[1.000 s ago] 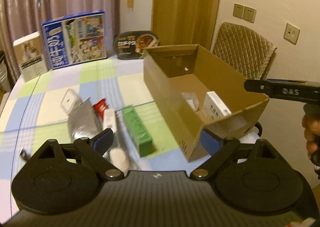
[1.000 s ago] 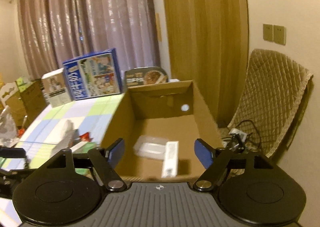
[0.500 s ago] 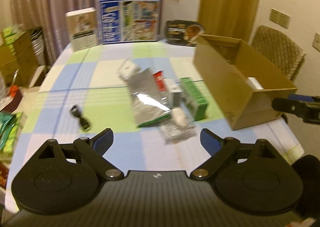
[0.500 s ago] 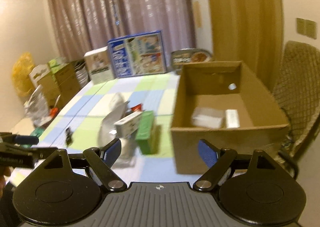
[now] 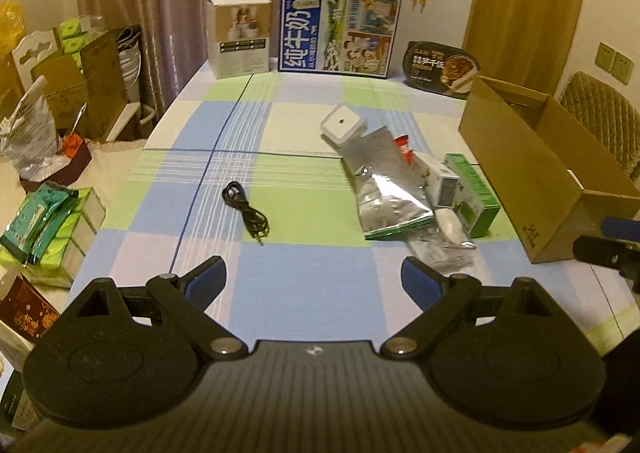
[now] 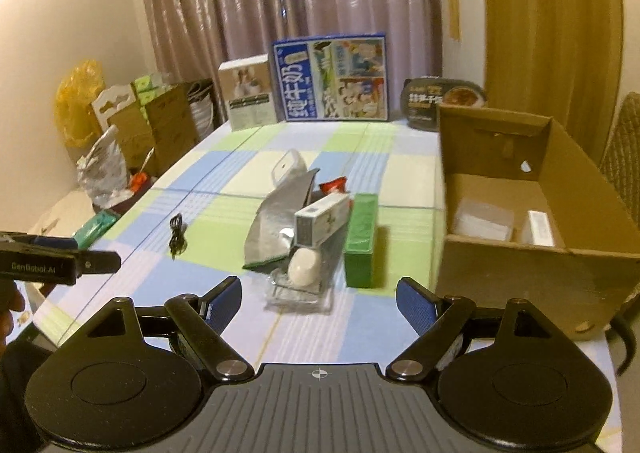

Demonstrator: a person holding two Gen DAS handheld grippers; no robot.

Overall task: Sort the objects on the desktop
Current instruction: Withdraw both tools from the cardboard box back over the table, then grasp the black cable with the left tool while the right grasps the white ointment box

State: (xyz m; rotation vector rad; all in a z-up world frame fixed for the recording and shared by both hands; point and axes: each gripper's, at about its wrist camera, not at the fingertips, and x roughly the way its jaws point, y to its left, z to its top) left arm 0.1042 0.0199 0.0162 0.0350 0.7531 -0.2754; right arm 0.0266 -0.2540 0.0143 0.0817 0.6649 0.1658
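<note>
While my left gripper [image 5: 312,279] and right gripper [image 6: 319,303] gape empty (both low in frame), the cable [image 5: 247,212] lies mid-frame.

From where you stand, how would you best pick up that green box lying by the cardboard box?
Probably from above, pinching the green box across its two long sides near the middle. It lies flat and narrow, its right side is clear, and the open right gripper looks wide enough.

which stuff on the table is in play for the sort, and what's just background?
In play: cardboard box, green box, silver pouch, white carton, black cable, white case.

Background: milk carton case, beige box, meal tray, chair.
</note>
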